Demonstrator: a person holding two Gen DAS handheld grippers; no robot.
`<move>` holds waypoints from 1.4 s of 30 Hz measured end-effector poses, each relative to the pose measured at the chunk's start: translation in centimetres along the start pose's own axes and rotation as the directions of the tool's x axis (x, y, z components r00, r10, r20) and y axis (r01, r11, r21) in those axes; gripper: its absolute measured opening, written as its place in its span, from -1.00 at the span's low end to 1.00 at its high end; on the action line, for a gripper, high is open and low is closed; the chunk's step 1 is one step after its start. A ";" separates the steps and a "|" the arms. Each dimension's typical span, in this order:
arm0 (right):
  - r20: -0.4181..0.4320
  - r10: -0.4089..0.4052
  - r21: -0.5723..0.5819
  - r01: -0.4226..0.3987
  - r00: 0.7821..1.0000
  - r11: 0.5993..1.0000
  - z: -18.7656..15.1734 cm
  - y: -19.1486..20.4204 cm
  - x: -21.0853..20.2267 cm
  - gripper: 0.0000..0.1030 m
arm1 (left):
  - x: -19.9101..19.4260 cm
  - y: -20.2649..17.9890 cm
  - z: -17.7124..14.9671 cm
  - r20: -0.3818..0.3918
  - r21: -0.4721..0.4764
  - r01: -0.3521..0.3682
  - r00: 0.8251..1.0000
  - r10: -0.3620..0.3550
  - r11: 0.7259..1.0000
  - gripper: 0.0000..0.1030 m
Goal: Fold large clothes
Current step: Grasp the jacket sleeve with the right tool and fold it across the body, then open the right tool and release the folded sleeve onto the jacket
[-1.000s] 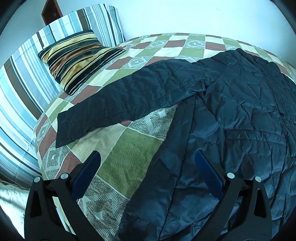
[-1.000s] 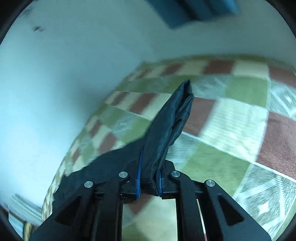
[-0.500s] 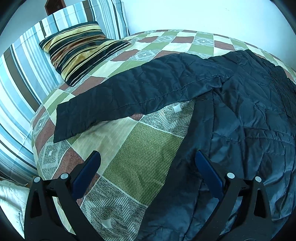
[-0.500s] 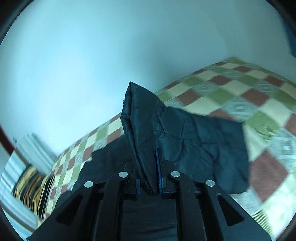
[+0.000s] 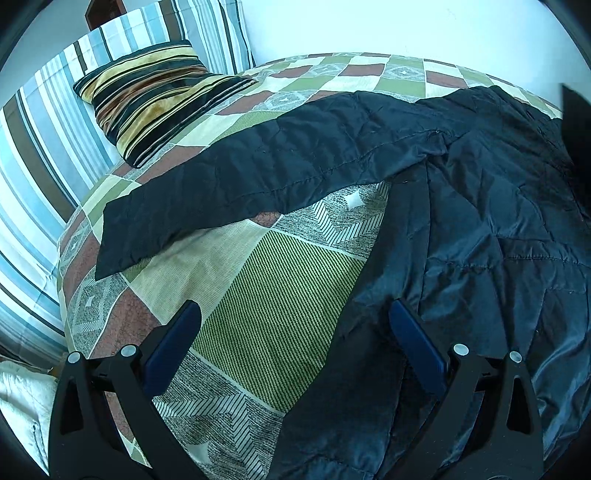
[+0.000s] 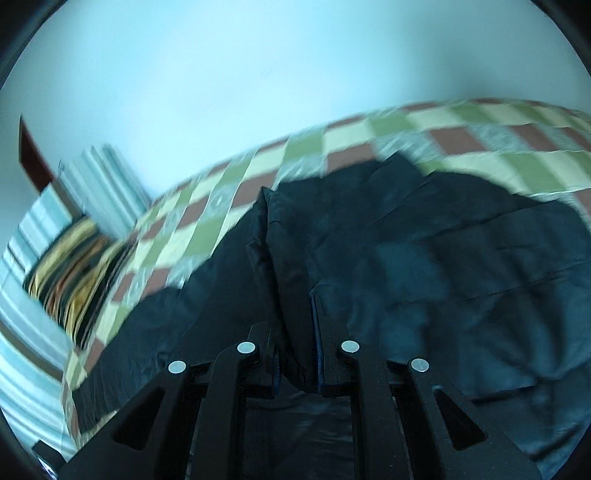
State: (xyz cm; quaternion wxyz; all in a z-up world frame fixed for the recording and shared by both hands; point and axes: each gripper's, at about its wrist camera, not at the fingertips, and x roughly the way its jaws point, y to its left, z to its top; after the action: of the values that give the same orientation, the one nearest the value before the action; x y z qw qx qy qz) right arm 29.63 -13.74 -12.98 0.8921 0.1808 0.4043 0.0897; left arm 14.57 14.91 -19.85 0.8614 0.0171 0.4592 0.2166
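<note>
Pale, bare wall (image 5: pixel 369 26) stood behind a bed covered with a checked bedspread (image 5: pixel 266 295) of green, cream, brown-red and grey patterned squares. At the head end a pillow (image 5: pixel 147 99) with yellow, black and brown stripes leaned against blue-and-white striped bedding (image 5: pixel 40 155).

Dark quilted jacket (image 5: pixel 498 240) lay spread on the bedspread, filling the right side of the left wrist view. One sleeve (image 5: pixel 258 177) stretched flat to the left, its cuff end near the bed's left edge, below the pillow and apart from it.

Left gripper (image 5: pixel 295 332) hovered low over the bed with its blue-padded jaws set wide apart and nothing between them; the left pad sat over bare bedspread, the right pad over the jacket's near side edge. Contact with the cloth could not be told.

Right gripper (image 6: pixel 295 350) had its jaws nearly together, pinching a bunched fold of the jacket's dark fabric (image 6: pixel 288 266), which rose from between the pads. The jacket body lay beneath and beyond it. That view was motion-blurred, so finer detail of the bedspread and pillow could not be read.
</note>
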 end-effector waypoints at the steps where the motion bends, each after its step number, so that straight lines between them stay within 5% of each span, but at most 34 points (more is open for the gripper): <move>1: -0.017 -0.007 -0.015 0.007 1.000 1.000 -0.4 0.7 0.7 -0.75 | 0.1 0.0 -0.1 0.002 0.002 -0.001 1.000 0.001 1.000 0.96; 12: -0.192 -0.074 -0.104 0.055 0.979 0.993 -2.9 2.3 6.7 -0.66 | 0.2 -0.3 -0.2 0.011 0.010 -0.010 1.000 0.010 1.000 0.96; 14: -0.184 -0.053 -0.107 0.033 0.981 0.994 -2.9 2.5 6.0 -0.50 | 0.3 -0.4 -0.2 0.012 0.014 -0.014 1.000 0.014 1.000 0.96; 16: -0.181 -0.015 -0.106 -0.004 0.983 0.994 -2.9 2.7 4.6 -0.11 | 0.3 -0.3 -0.2 0.014 0.014 -0.015 1.000 0.014 1.000 0.96; 20: -0.093 0.012 -0.111 -0.023 0.996 0.994 -3.0 1.8 -0.7 -0.08 | 0.3 -0.3 -0.3 0.013 0.008 -0.010 1.000 0.010 1.000 0.96; 23: 0.000 -0.072 -0.112 0.072 0.997 0.991 -2.3 -1.3 -5.2 -0.08 | 0.3 -0.3 -0.3 0.012 0.007 -0.010 1.000 0.010 1.000 0.96; 25: 0.058 -0.170 -0.096 0.175 0.984 0.980 -2.0 -4.2 -7.7 -0.11 | 0.3 -0.3 -0.3 0.014 0.006 -0.011 1.000 0.011 1.000 0.96; 27: 0.087 -0.310 -0.065 0.316 0.947 0.946 -1.7 -7.8 -9.3 -0.12 | 0.3 -0.3 -0.3 0.014 0.007 -0.011 1.000 0.011 1.000 0.96; 29: 0.076 -0.450 -0.001 0.451 0.890 0.892 -1.5 -12.0 -10.2 -0.12 | 0.3 -0.3 -0.3 0.012 0.007 -0.010 1.000 0.010 1.000 0.96; 32: 0.009 -0.529 0.107 0.525 0.849 0.844 -1.9 -17.7 -10.4 -0.12 | 0.3 -0.3 -0.3 0.013 0.009 -0.015 1.000 0.015 1.000 0.96; 39: -0.064 -0.543 0.122 0.546 0.837 0.829 -4.5 -21.8 -7.3 -0.12 | 0.4 -0.3 -0.3 0.009 0.019 -0.027 1.000 0.026 0.999 0.96; 42: -0.037 -0.580 0.095 0.581 0.814 0.808 -5.2 -22.1 -6.4 0.03 | 0.5 -0.3 -0.3 0.003 0.016 -0.025 1.000 0.025 1.000 0.96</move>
State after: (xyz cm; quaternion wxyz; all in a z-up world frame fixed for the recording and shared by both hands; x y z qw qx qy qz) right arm 21.81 -34.66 -20.43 0.8652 0.0936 0.4470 -0.2071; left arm 14.66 14.80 -20.49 0.8592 0.0302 0.4594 0.2234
